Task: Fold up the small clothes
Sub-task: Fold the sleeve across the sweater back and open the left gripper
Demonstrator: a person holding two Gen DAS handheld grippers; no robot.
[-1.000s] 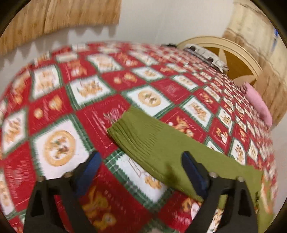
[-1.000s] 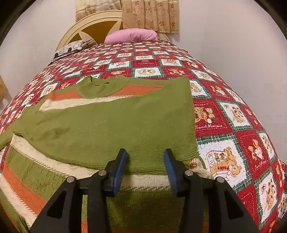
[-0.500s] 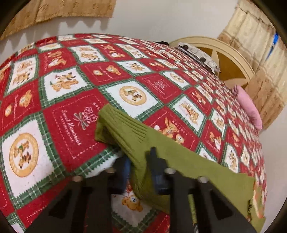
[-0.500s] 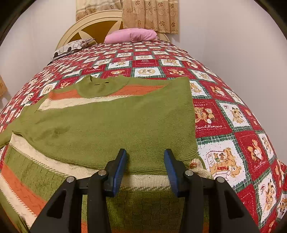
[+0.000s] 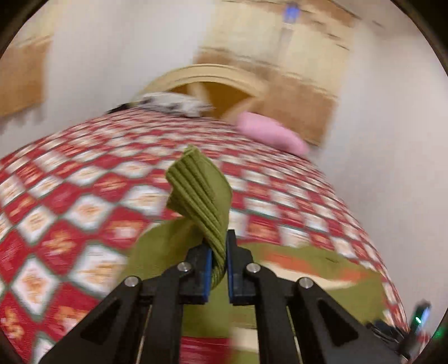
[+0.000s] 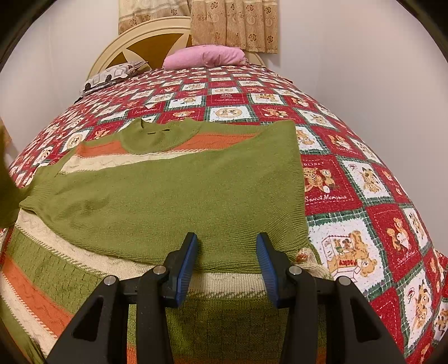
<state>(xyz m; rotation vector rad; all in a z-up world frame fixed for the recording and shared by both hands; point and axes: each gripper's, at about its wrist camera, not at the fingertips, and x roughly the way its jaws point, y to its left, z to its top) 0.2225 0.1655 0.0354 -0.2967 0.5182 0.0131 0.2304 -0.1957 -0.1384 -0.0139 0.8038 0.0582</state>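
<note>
A green knit sweater (image 6: 179, 196) with orange and cream stripes lies on the red patchwork bedspread (image 6: 350, 179), its right sleeve folded across the body. My left gripper (image 5: 217, 268) is shut on the ribbed cuff of the left sleeve (image 5: 201, 193) and holds it lifted above the bed; that view is blurred. The raised sleeve shows at the left edge of the right wrist view (image 6: 5, 179). My right gripper (image 6: 226, 263) is open and empty, hovering just above the sweater near the lower edge of the folded sleeve.
A pink pillow (image 6: 204, 57) and a patterned pillow (image 6: 112, 75) lie against the cream headboard (image 6: 145, 36) at the far end. A white wall runs close along the bed's right side. Curtains (image 6: 232, 25) hang behind the headboard.
My left gripper closed on the sleeve cuff, lifted it off the bed and swung toward the sweater's body. My right gripper stayed still and open.
</note>
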